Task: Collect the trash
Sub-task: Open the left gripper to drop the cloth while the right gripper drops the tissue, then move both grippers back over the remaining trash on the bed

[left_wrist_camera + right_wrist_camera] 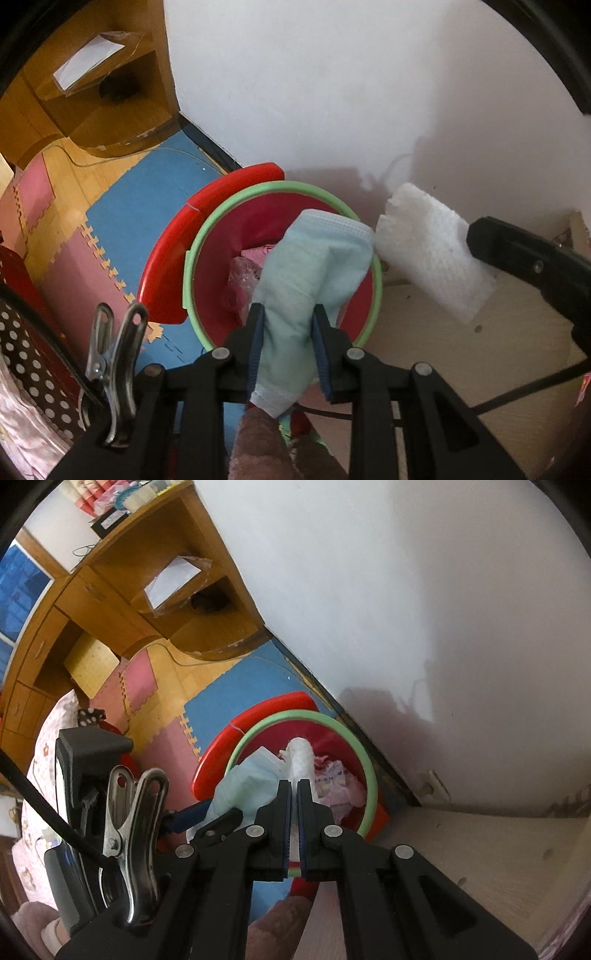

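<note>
Looking down from the left wrist camera, the left gripper (290,310) had its two black fingers pressed on a light blue face mask (314,273). The mask was squeezed between the blue pads in the lower middle of the frame, and its top end hung over the red bin (221,236). The bin had a green ring (207,229) around its mouth and sat in the middle of the frame, close to the white wall (332,92). Pink scraps (243,280) lay inside it. At the right side of the frame, the right gripper (476,240) held a white wad of tissue (428,251), and the wad's near end was just beside the mask. Blue and pink foam mats (122,229) covered the floor at the left.

From the right wrist camera, the right gripper (294,786) had its fingers almost together, clamped on the thin white tissue (301,757). The tissue stuck up past the fingertips in the middle of the frame, over the bin (221,757) and its green ring (365,775). The blue mask (243,786) showed just left of it, also over the bin. A wooden desk (110,602) stood in the upper left of the frame.
</note>
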Action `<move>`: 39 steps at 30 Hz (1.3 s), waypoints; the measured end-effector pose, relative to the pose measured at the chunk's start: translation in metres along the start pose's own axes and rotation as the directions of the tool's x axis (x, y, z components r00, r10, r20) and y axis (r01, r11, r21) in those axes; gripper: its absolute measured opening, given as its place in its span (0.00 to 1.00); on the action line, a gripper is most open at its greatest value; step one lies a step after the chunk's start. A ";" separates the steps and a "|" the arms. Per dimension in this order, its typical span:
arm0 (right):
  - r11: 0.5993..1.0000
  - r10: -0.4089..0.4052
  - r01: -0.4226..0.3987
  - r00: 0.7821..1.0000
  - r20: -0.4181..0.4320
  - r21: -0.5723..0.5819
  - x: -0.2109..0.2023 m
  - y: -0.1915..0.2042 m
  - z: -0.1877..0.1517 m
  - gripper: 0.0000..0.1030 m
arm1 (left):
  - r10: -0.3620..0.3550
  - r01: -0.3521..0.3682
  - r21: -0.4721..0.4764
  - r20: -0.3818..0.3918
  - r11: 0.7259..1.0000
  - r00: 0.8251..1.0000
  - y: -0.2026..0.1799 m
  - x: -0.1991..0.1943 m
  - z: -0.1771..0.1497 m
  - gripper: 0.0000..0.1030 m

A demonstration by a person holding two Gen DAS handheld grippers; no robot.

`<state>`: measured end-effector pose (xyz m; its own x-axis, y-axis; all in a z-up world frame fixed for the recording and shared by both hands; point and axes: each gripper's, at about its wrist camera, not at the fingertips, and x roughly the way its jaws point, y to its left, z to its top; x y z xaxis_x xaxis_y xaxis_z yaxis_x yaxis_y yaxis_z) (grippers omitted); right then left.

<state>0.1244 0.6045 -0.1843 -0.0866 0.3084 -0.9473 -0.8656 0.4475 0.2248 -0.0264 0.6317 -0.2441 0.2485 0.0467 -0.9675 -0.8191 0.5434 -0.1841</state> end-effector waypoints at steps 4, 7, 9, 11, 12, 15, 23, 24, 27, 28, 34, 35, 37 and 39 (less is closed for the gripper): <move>1.000 0.001 -0.001 1.000 -0.013 0.019 0.005 -0.005 0.004 0.04 | 0.014 -0.014 -0.008 -0.019 1.000 1.000 0.001 0.006 0.001 0.28; 0.999 0.018 -0.018 1.000 -0.010 0.033 0.006 -0.008 0.005 0.05 | 0.029 -0.029 -0.004 -0.021 1.000 0.999 0.001 0.009 0.003 0.36; 0.999 0.026 -0.025 1.000 -0.014 0.047 0.007 -0.011 0.005 0.07 | 0.027 -0.027 -0.005 -0.026 1.000 0.999 0.001 0.010 0.004 0.40; 0.998 0.033 -0.032 0.999 -0.022 0.058 0.008 -0.014 0.005 0.09 | 0.039 -0.039 -0.011 -0.037 0.999 0.999 0.002 0.012 0.005 0.42; 0.997 0.040 -0.039 0.999 -0.023 0.062 0.008 -0.015 0.006 0.11 | 0.046 -0.046 -0.013 -0.041 0.999 0.998 0.003 0.013 0.006 0.44; 0.998 0.032 -0.031 0.999 -0.019 0.063 0.007 -0.015 0.007 0.13 | 0.046 -0.047 -0.013 -0.049 0.999 0.998 0.003 0.015 0.006 0.45; 0.997 0.049 -0.049 0.999 0.003 0.065 -0.005 -0.017 0.005 0.14 | 0.068 -0.070 -0.017 -0.078 0.997 0.995 0.004 0.021 0.003 0.48; 0.997 0.047 -0.048 0.999 0.010 0.066 -0.008 -0.016 0.004 0.14 | 0.068 -0.069 -0.016 -0.082 0.997 0.994 0.004 0.021 0.002 0.48; 0.996 0.047 -0.049 0.999 0.026 0.071 -0.016 -0.016 -0.001 0.14 | 0.058 -0.059 -0.014 -0.085 0.998 0.995 0.004 0.018 -0.001 0.48; 0.996 0.046 -0.048 0.998 0.035 0.073 -0.020 -0.015 -0.004 0.14 | 0.055 -0.056 -0.012 -0.084 0.998 0.995 0.003 0.016 -0.002 0.48; 0.997 0.045 -0.050 0.995 0.086 0.056 -0.046 -0.004 -0.019 0.14 | 0.040 -0.040 -0.007 -0.060 0.999 0.997 -0.001 -0.008 -0.009 0.48; 0.997 0.048 -0.053 0.994 0.096 0.052 -0.050 -0.002 -0.020 0.14 | 0.033 -0.034 -0.010 -0.052 0.999 0.998 -0.001 -0.014 -0.010 0.48; 0.997 0.054 -0.060 0.992 0.118 0.050 -0.062 0.001 -0.027 0.14 | 0.026 -0.027 -0.016 -0.033 1.000 0.999 -0.001 -0.026 -0.013 0.48; 0.997 0.064 -0.071 0.988 0.142 0.044 -0.074 0.005 -0.035 0.14 | 0.018 -0.019 -0.021 -0.018 1.000 1.000 -0.002 -0.038 -0.017 0.48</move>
<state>0.1091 0.5548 -0.1208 -0.0706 0.4526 -0.8889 -0.8345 0.4613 0.3012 -0.0432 0.6145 -0.2101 0.2242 0.0417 -0.9737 -0.8342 0.5248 -0.1696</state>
